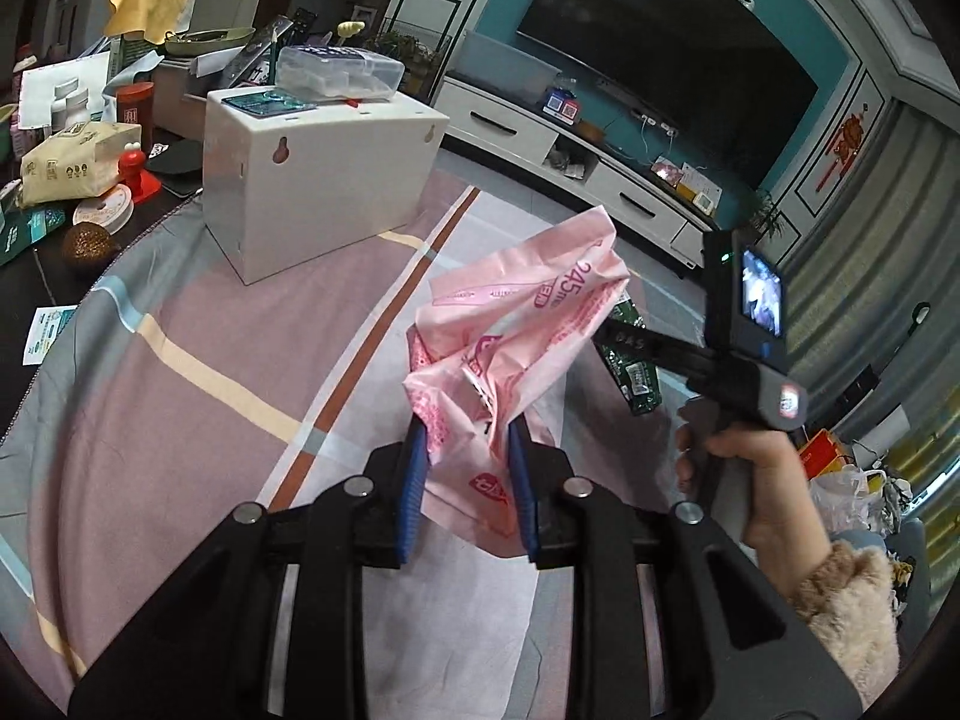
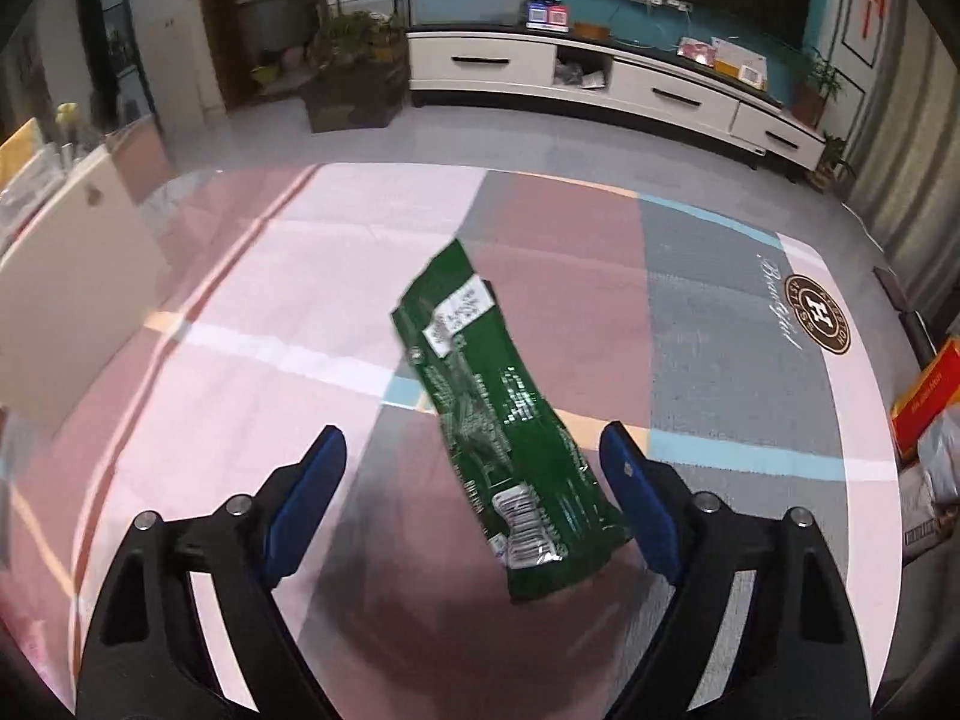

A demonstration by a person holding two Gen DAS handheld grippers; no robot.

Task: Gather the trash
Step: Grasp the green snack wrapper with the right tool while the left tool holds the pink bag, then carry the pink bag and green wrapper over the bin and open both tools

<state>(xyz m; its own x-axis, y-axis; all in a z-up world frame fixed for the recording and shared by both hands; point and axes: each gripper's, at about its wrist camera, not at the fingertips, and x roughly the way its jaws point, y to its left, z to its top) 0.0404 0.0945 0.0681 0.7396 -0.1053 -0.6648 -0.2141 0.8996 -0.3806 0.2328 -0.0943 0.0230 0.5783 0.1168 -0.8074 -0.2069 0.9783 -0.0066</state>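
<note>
Nearest us, our left gripper (image 1: 468, 480) is clamped on the pink plastic bag (image 1: 516, 348), held up above the patchwork cloth (image 1: 198, 324). Our right gripper (image 2: 474, 498) stands wide, its fingers either side of the green wrapper (image 2: 504, 420), which lies on the same cloth just beyond the bag. We judge this the pick-up step: next we must close on the wrapper and carry it to the bag's mouth. Farther off stands the white box (image 1: 312, 180).
</note>
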